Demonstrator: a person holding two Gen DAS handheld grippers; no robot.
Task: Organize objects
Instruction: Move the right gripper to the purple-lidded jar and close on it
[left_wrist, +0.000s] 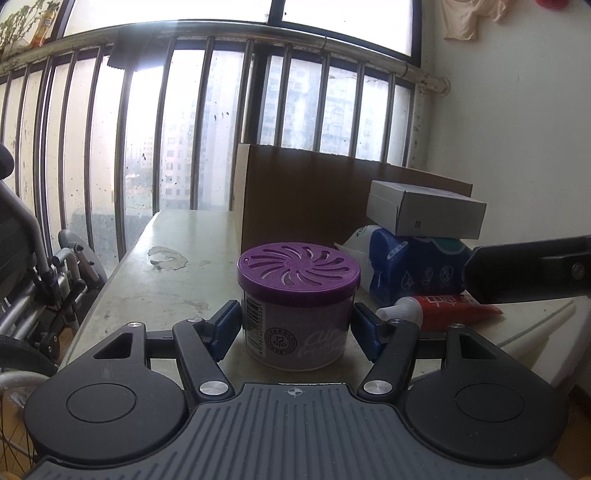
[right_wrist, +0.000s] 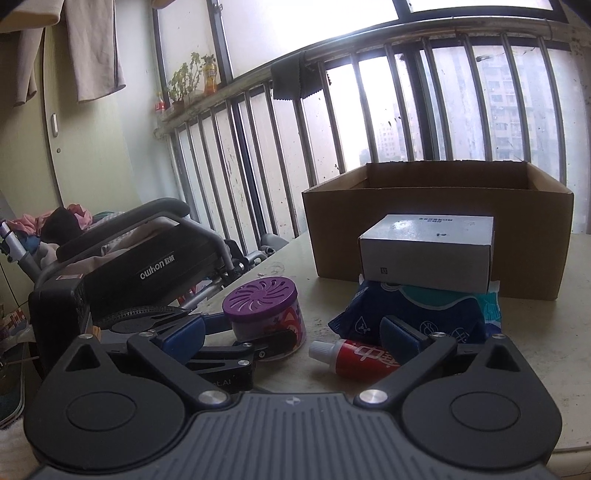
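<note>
Seen left to right on a cluttered table (left_wrist: 173, 229) by a barred window (left_wrist: 147, 129): a folded wheelchair (right_wrist: 147, 258) stands beside the table's left edge, and the left gripper (left_wrist: 295, 328) sits around a purple-lidded air freshener tub (left_wrist: 298, 306) standing upright on the tabletop. Its blue pads flank the tub on both sides; the left pad appears to touch the tub's wall while a thin gap shows at the right pad, so no firm grip is visible. To the right lies a red toothpaste tube (left_wrist: 443, 310) on its side, its white cap pointing toward the tub. Behind the tube rests a blue tissue pack (left_wrist: 413, 269), with a white carton (left_wrist: 424, 214) stacked on top. An open cardboard box (right_wrist: 436, 229) stands upright behind the stack, close to the window bars. From its own camera, the right gripper (right_wrist: 295, 339) hangs over the toothpaste tube with its jaws spread wide, one blue pad near the tub and the other against the tissue pack; nothing is clamped between them.
</note>
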